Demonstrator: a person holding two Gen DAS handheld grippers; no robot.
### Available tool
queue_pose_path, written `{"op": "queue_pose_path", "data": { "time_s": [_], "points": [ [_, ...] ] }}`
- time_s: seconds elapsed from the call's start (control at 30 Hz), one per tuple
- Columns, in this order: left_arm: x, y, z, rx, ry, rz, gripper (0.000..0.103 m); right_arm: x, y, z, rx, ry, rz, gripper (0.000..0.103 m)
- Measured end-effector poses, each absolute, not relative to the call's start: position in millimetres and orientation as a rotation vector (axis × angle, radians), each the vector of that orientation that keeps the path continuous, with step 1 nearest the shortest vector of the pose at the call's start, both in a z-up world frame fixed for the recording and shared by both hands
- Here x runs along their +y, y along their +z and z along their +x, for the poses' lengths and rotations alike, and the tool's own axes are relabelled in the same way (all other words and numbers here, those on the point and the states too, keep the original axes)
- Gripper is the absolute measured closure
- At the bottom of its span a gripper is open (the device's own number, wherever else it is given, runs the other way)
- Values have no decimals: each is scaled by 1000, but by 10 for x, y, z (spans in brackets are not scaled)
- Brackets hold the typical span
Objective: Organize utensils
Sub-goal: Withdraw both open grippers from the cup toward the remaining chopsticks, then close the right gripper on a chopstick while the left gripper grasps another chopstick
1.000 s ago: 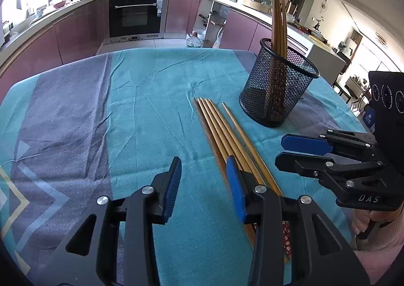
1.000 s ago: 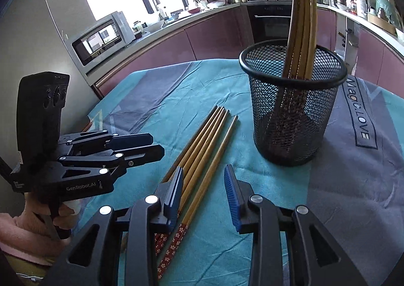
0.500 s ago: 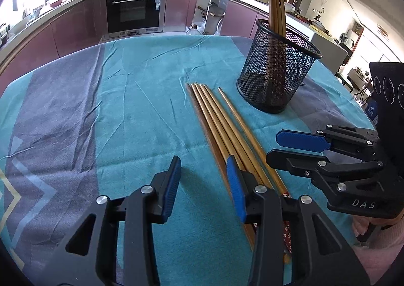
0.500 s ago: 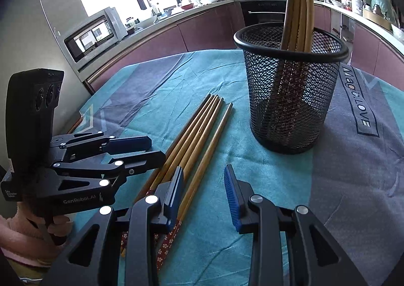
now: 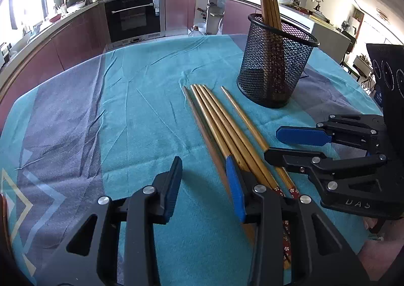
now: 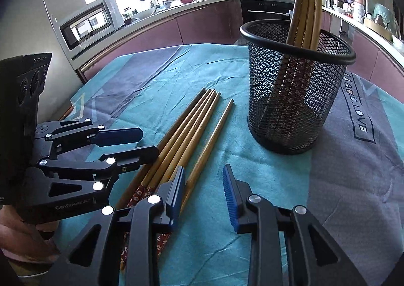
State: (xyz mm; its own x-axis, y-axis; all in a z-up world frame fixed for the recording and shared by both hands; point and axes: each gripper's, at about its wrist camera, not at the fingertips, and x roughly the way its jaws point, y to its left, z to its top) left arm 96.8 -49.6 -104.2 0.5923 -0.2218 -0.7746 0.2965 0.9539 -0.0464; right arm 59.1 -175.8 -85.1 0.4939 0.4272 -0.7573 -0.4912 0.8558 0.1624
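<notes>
Both claws have edged forward since a second ago, so the black wire-mesh holder (image 5: pixel 275 63) and the loose sticks now loom larger in each view. Five wooden chopsticks (image 5: pixel 222 127) lie on the teal and grey cloth of the tabletop (image 5: pixel 141 114), four bunched together and one just apart toward the holder, while four more stand leaning inside it. Left claw (image 5: pixel 204 185) and right claw (image 6: pixel 203 190) are each spread wide, grasping nothing, flanking the sticks' patterned red ends.
</notes>
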Motion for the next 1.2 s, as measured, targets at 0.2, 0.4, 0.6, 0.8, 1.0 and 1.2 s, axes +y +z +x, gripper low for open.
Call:
{"op": "queue_pose_path", "data": {
  "time_s": [0.2,0.4,0.6,0.8,1.0,1.2],
  "points": [
    [-461,-1037,948,889,-299,91,68,-1826,-839,589,902,546,-85,78],
    [-437,-1029,953,895,-291,92,72,-1828,-840,622,901,539,-95,78],
    [-433,-1051,1060,907,-286,80,72,-1772,-844,691,899,531,-104,78],
    [-472,-1064,1189,910,-282,76,77,-1690,-853,771,891,518,-121,78],
    [-504,-1062,1250,913,-279,61,87,-1670,-860,816,888,500,-123,88],
    [-505,-1074,1253,913,-274,23,92,-1720,-858,833,892,503,-105,93]
  ]
}}
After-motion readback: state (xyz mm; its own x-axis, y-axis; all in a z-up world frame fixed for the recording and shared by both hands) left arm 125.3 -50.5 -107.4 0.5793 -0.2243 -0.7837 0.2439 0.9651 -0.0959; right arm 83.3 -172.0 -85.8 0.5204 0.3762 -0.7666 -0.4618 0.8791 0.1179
